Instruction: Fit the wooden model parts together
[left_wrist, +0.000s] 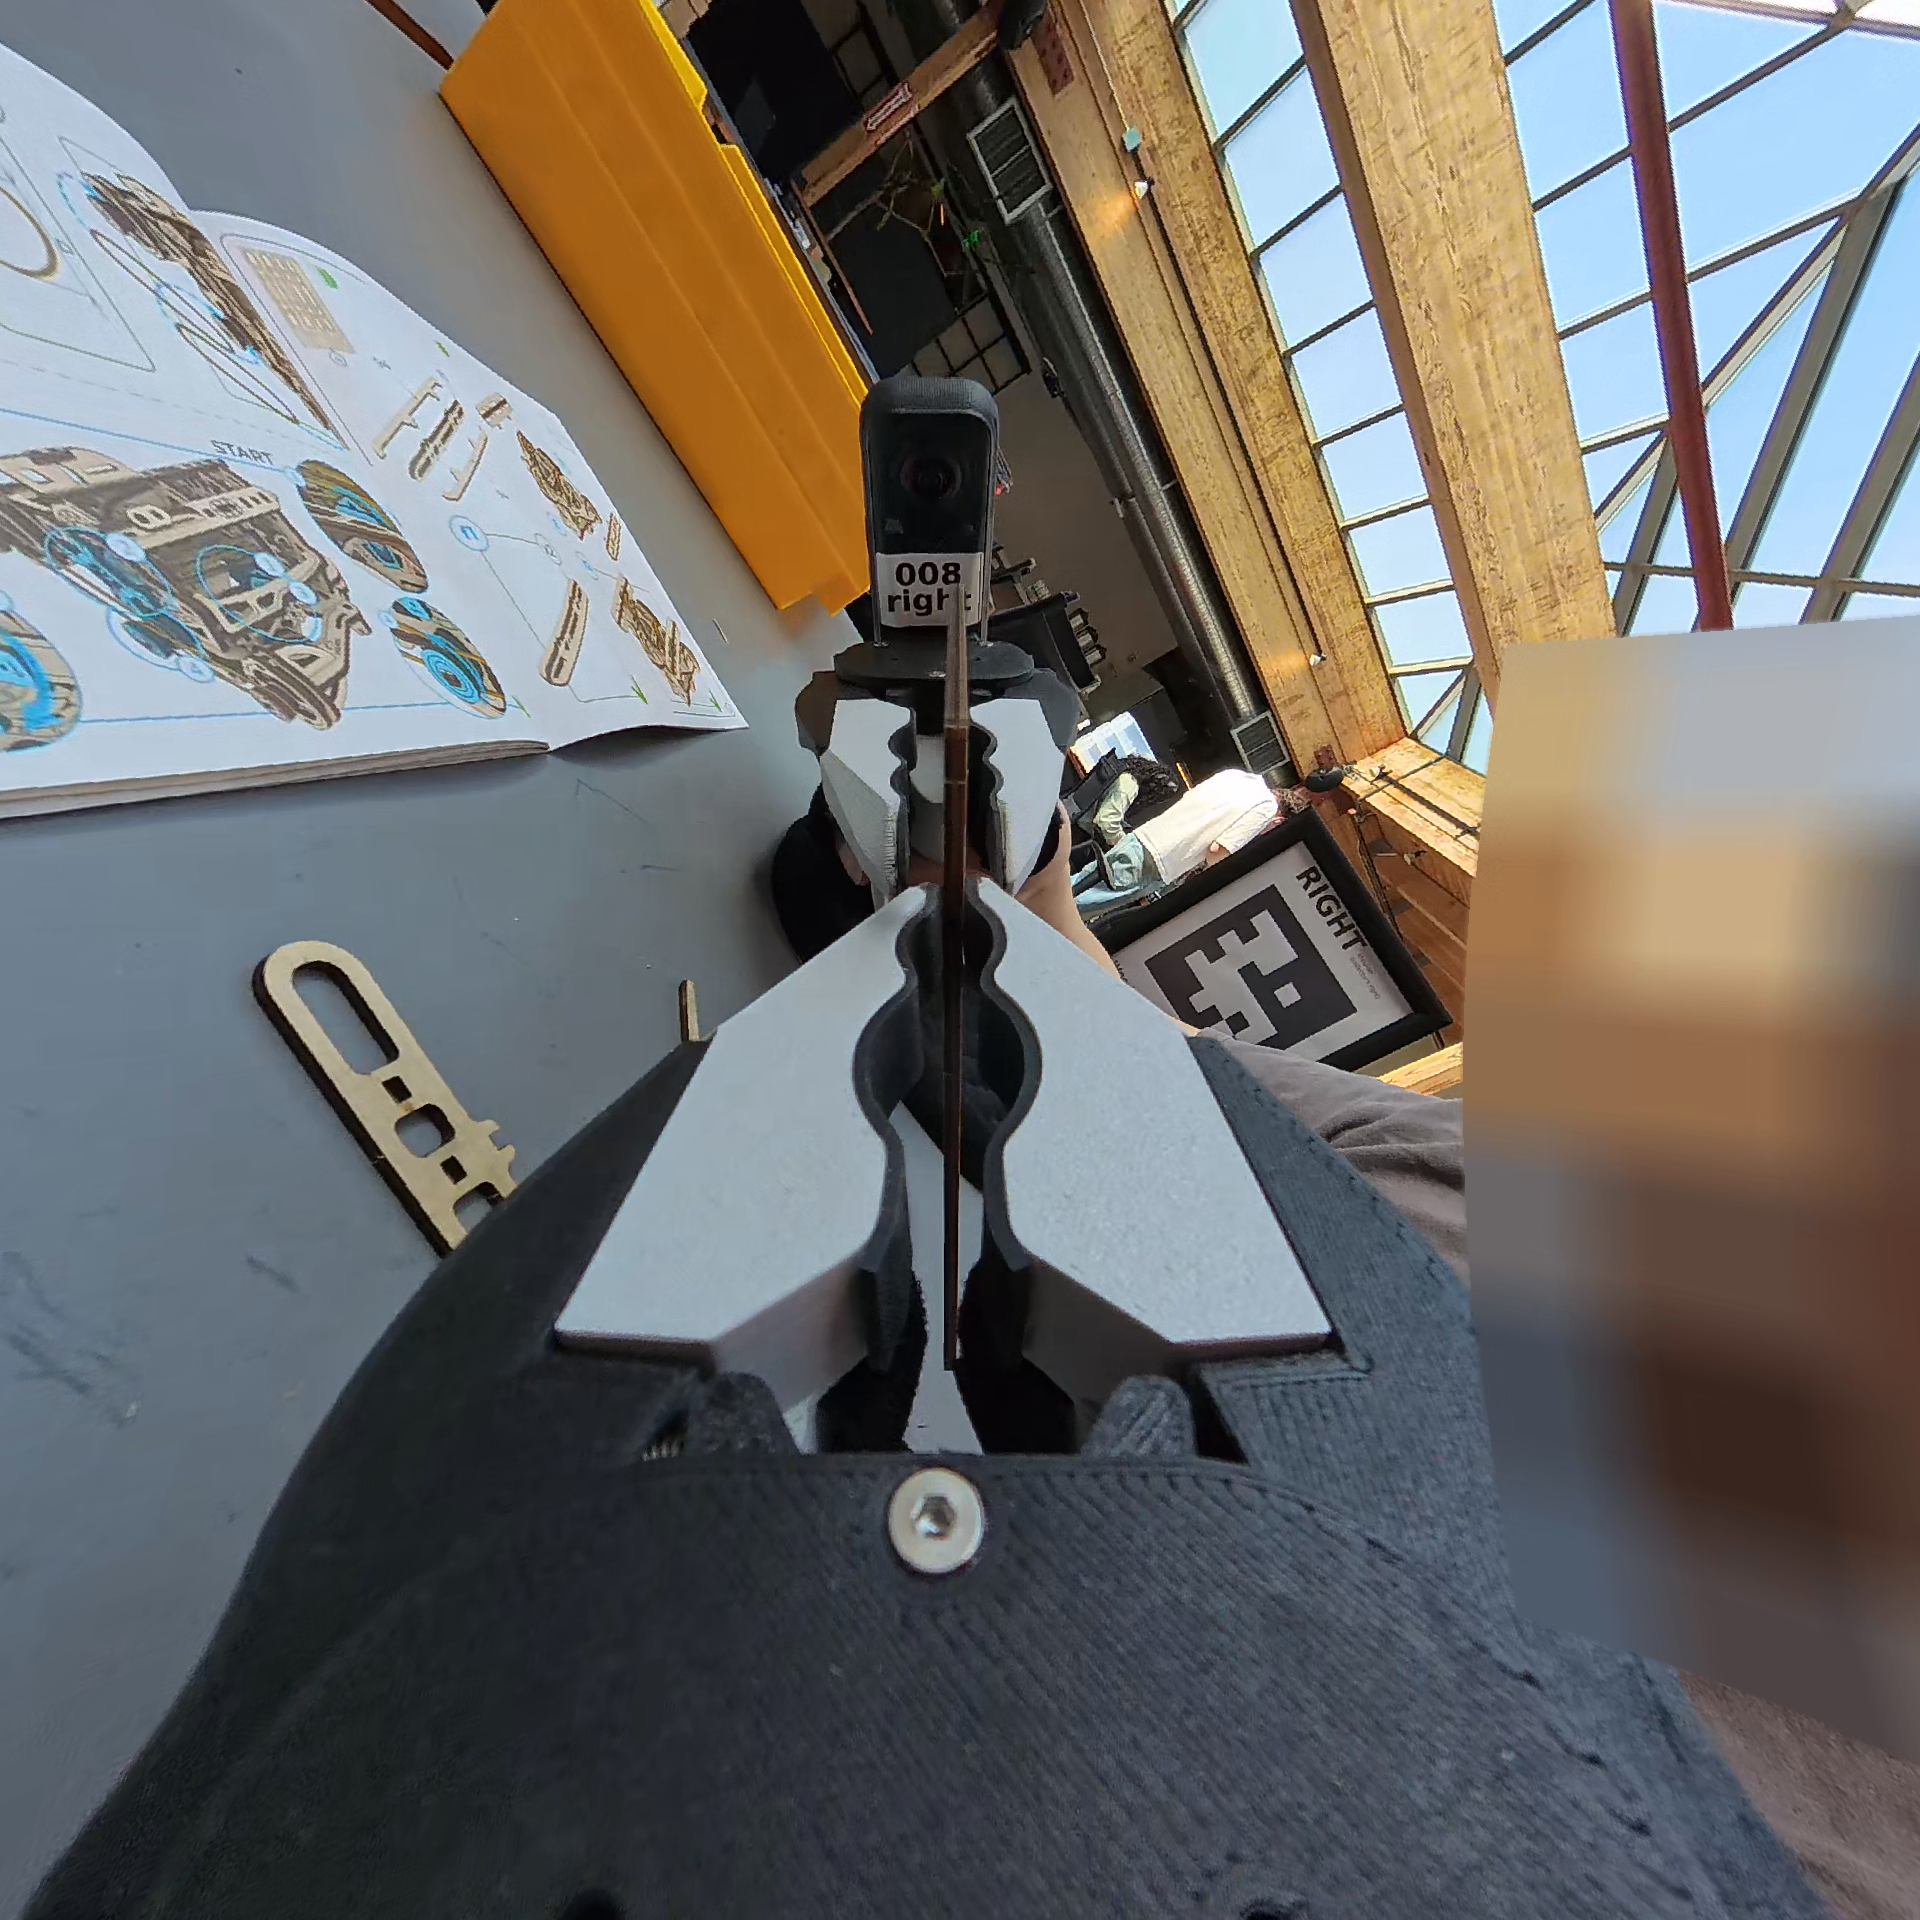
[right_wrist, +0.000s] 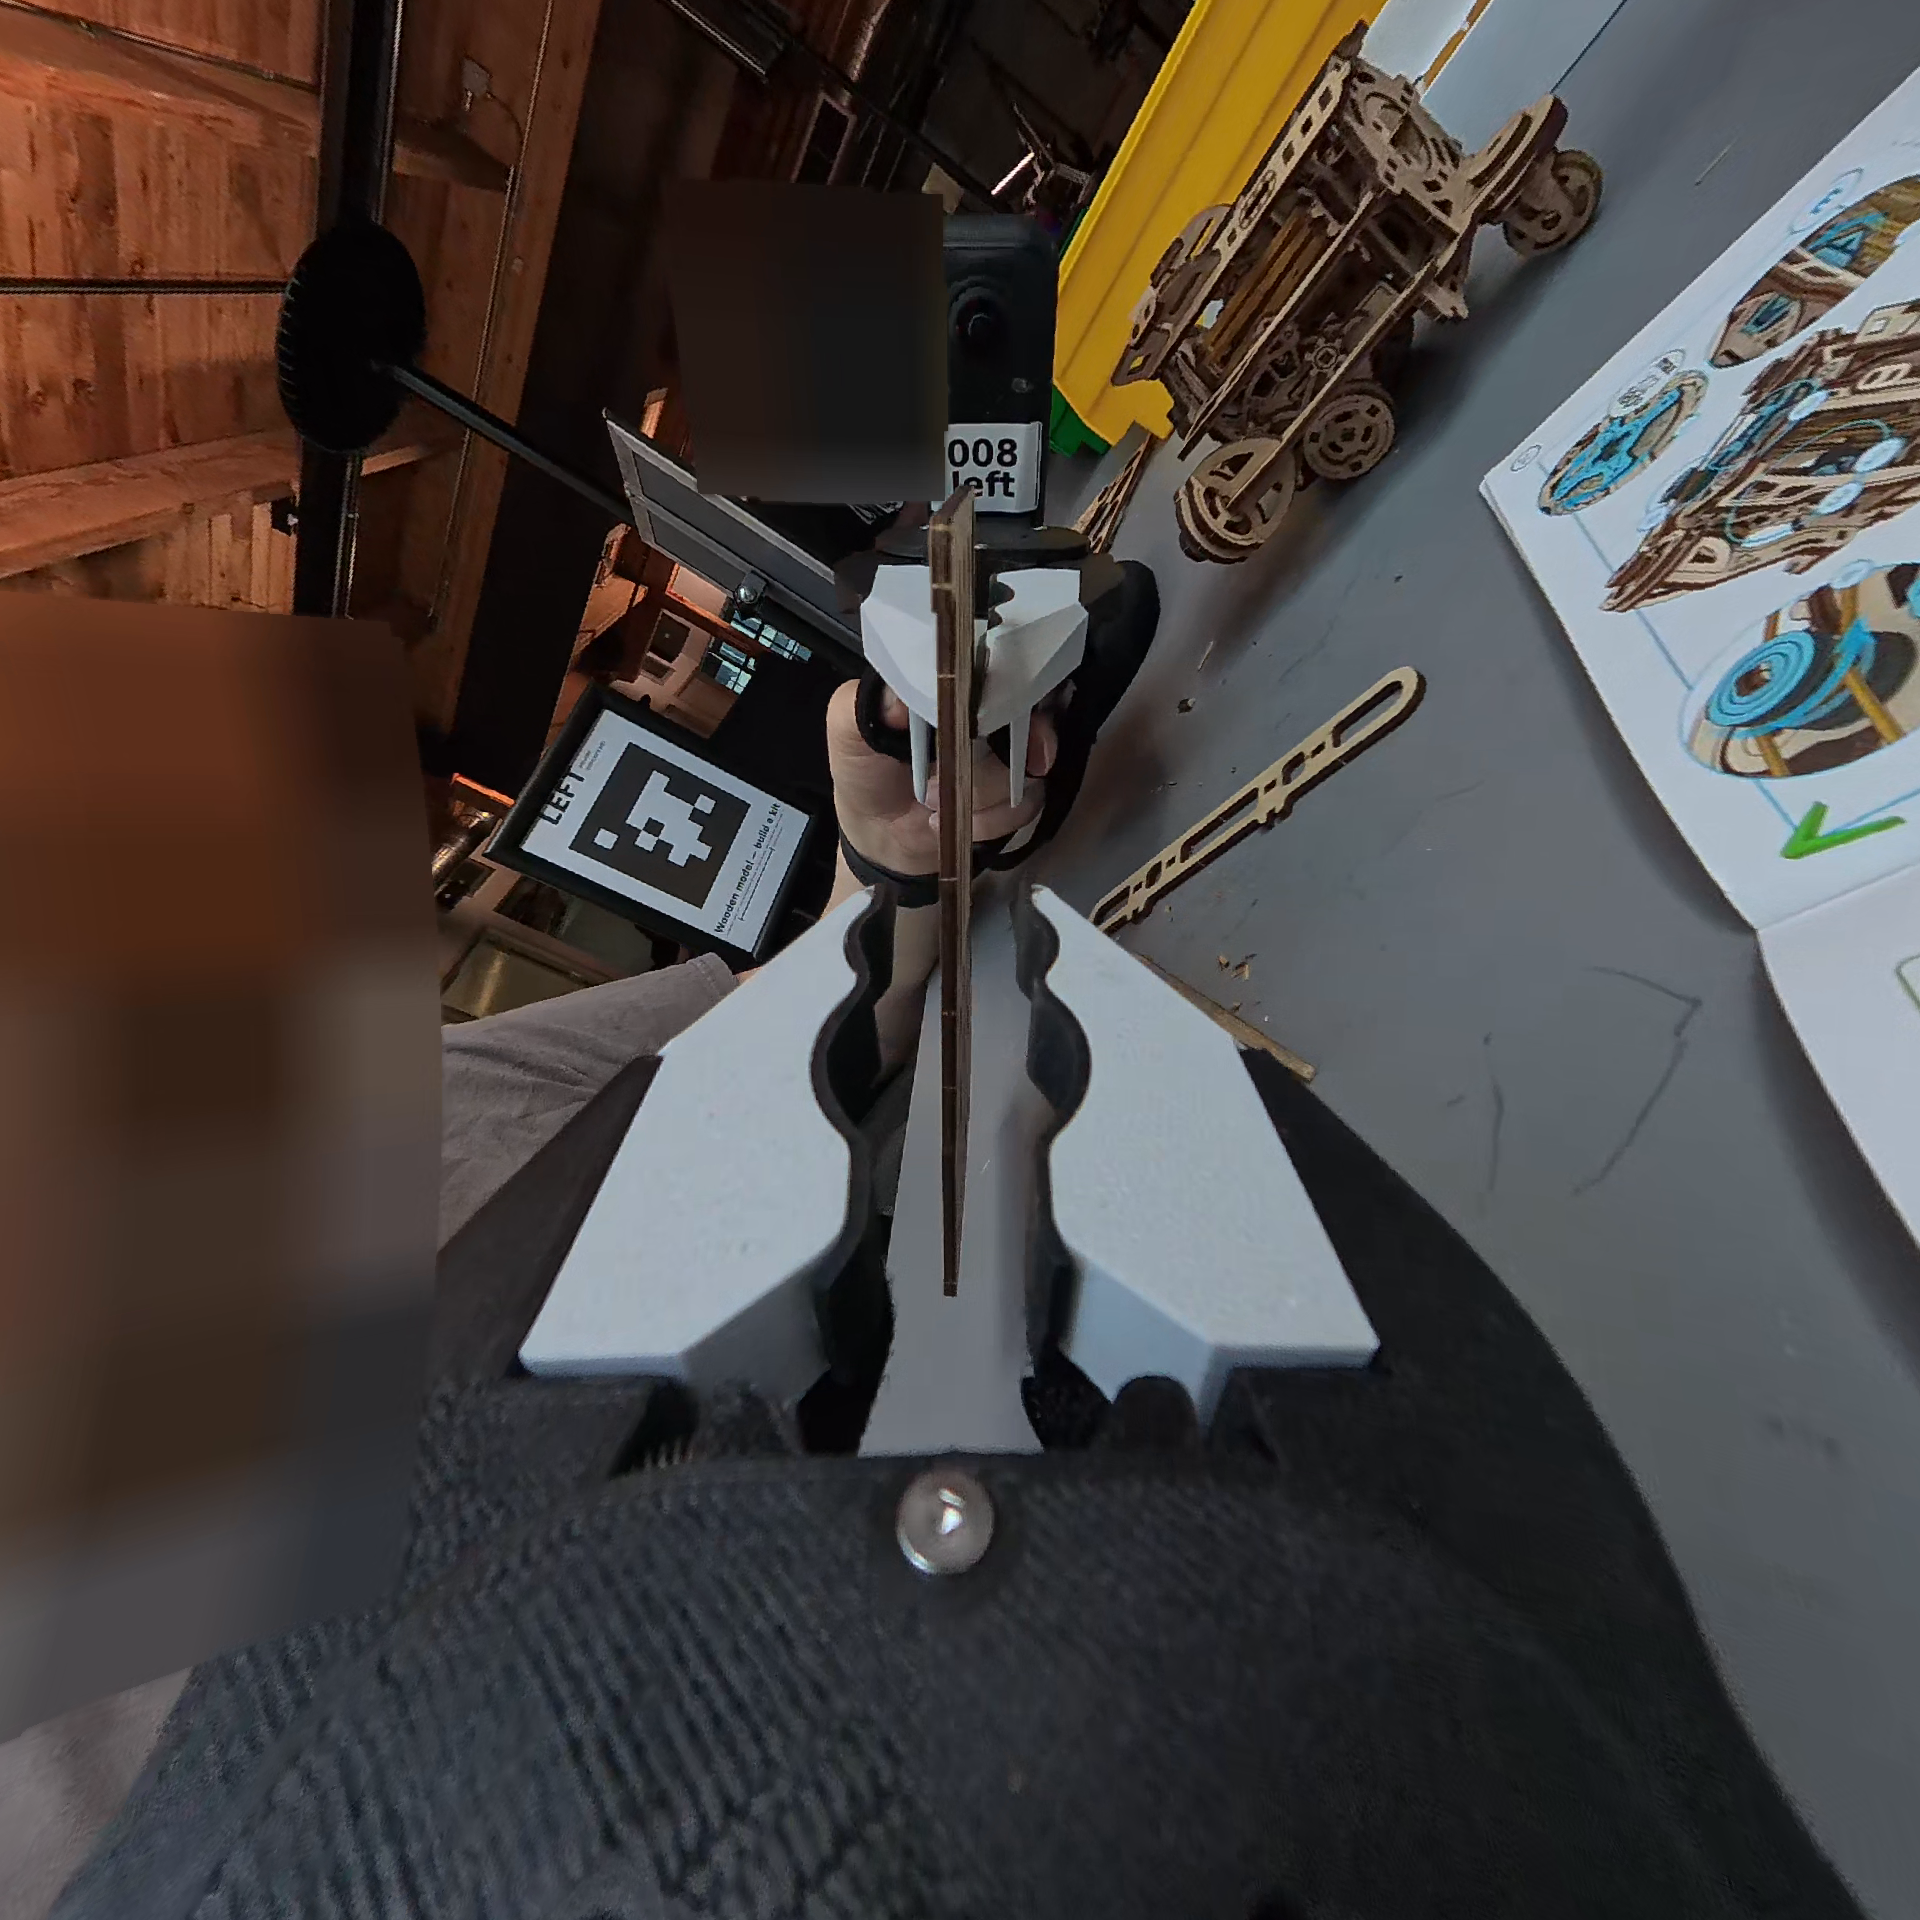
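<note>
A long thin wooden strip, seen edge-on, spans between my two grippers, which face each other above the grey table. My left gripper is nearly closed, with the strip pinched between its wavy pads. My right gripper stands open around the strip's other end, with a gap on both sides. The right gripper also shows in the left wrist view, and the left gripper in the right wrist view. A partly built wooden vehicle model stands on the table.
A loose slotted wooden strip lies on the table. An open instruction booklet lies beside it. A yellow bin stands at the far edge. A framed marker sign stands behind each gripper. There is about 5 cm between the tips of the two grippers. About 15 cm separates my left fingertips from the partly built wooden vehicle model.
</note>
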